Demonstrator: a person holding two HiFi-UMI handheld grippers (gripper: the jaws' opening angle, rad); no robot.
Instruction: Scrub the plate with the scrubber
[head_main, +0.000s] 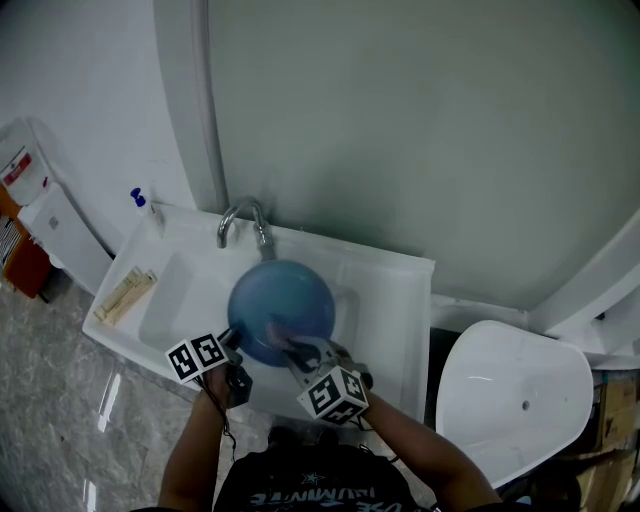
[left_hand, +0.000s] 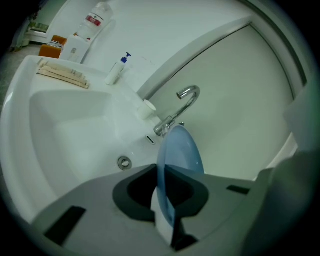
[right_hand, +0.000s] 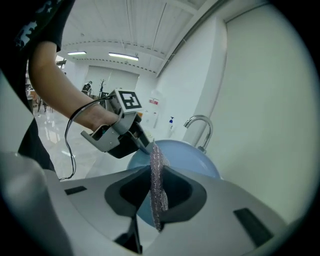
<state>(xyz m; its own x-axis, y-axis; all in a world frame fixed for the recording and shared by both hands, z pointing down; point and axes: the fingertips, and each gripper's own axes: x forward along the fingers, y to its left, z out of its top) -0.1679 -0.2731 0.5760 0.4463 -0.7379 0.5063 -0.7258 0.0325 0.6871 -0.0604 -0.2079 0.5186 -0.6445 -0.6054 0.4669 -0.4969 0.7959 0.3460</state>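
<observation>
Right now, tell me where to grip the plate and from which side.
Grip the plate by its thin rim, coming edge-on from the near side, as the left claw does. It is a thin disc held over the sink, so only the rim fits between jaws.

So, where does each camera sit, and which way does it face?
Head view: on the person's head, facing steeply down at sink and plate; shows forearms, left gripper, right gripper.
Left gripper view: on that gripper, facing along jaws shut on the plate's rim, toward the faucet.
Right gripper view: on that gripper, facing along jaws shut on the scrubber; shows the left arm.
Shared: plate and faucet in all.
</observation>
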